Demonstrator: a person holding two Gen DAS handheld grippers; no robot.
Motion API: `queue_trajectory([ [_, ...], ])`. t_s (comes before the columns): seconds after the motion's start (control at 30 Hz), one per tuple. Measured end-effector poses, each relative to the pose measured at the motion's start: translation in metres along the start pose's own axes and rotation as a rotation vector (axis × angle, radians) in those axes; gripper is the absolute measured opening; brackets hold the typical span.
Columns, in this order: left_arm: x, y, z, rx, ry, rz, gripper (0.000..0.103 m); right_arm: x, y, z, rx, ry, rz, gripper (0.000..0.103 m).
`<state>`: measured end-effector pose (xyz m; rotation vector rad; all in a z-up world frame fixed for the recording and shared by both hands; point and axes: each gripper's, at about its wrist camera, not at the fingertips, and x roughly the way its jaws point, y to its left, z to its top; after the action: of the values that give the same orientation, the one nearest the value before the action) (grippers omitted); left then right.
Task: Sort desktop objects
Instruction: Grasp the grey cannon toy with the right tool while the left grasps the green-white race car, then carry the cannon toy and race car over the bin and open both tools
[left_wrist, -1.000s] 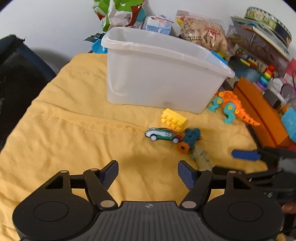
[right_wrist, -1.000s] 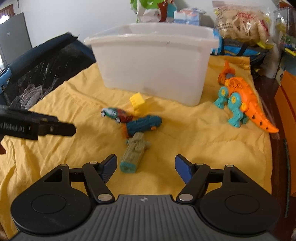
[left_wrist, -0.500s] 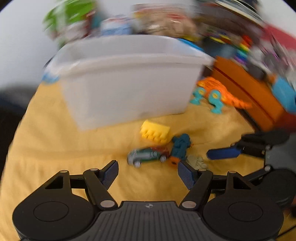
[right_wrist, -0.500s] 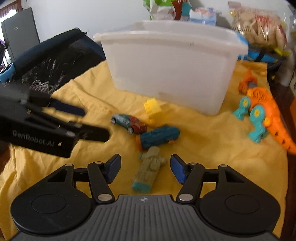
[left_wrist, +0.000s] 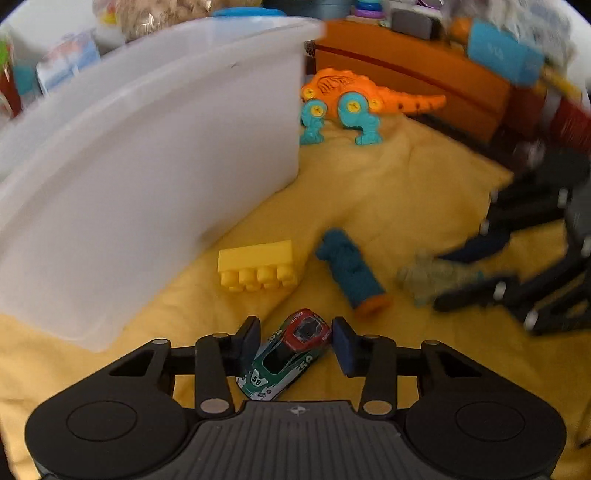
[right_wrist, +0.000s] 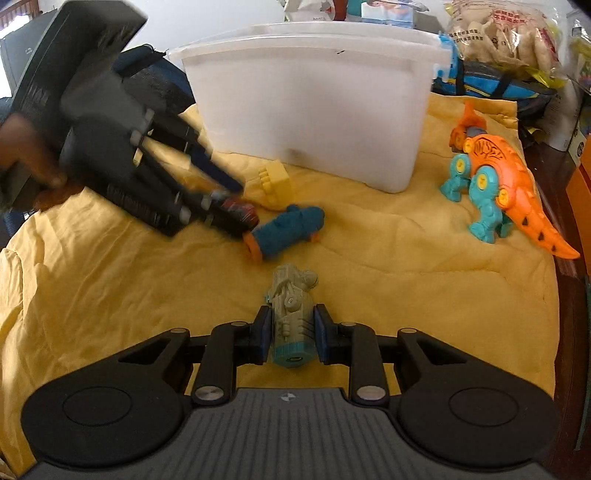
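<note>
both grabs going at once. left gripper (left_wrist: 295, 341) is straddling the toy car (left_wrist: 286, 356), jaws closing. car sits diagonal between the pads w/ a visible gap on the right side, so not clamped yet imo. came at it steep from above so the fingers drop either side of the body instead of shoving it across the yellow cloth (left_wrist: 406, 192).

right gripper (right_wrist: 291, 334) is closing on the grey-green toy (right_wrist: 291, 314). pads look pressed onto both flanks, teal end toward me, rest of it sticking out fwd past the tips. gripped across the narrow axis bc lengthwise wouldn't fit the jaws.

still loose on the cloth: blue cylinder toy (right_wrist: 286, 230) just ahead of the right tips, yellow brick (left_wrist: 258, 266) ahead-left of the left tips, orange dino (right_wrist: 498, 177) far right, standing.

white bin (right_wrist: 314, 99) straight ahead of both tools, open top, prob the drop target. close enough that lift + short carry fwd should do it.

risk: car is skewed, may rotate or squirt out as the left pads land.
</note>
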<state>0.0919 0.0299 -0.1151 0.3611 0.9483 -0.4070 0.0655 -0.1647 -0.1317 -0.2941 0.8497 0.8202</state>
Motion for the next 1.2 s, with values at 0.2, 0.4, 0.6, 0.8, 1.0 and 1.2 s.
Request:
queue_trajectory([
  [0.2,-0.025,-0.033,-0.029,-0.385,-0.006,0.138,0.044,-0.003,0.000,0.000,0.008,-0.013,-0.008,0.027],
  [0.4,-0.035,-0.059,-0.047,-0.278,-0.055,0.105,0.067,-0.005,0.001,0.002,0.013,-0.017,-0.025,0.038],
  [0.6,-0.030,-0.051,-0.057,-0.330,-0.048,0.084,0.049,0.002,0.000,-0.004,-0.005,-0.040,-0.035,0.037],
  [0.8,-0.041,-0.051,-0.059,-0.398,-0.051,0.102,0.034,-0.001,0.003,-0.007,-0.014,-0.051,-0.041,0.029],
  [1.0,-0.088,-0.034,-0.045,-0.428,-0.149,0.121,0.034,-0.017,-0.002,-0.003,0.007,-0.093,-0.049,0.029],
  [1.2,-0.129,0.005,0.028,-0.404,-0.347,0.212,0.034,-0.052,-0.001,0.060,-0.052,-0.316,-0.084,0.029],
])
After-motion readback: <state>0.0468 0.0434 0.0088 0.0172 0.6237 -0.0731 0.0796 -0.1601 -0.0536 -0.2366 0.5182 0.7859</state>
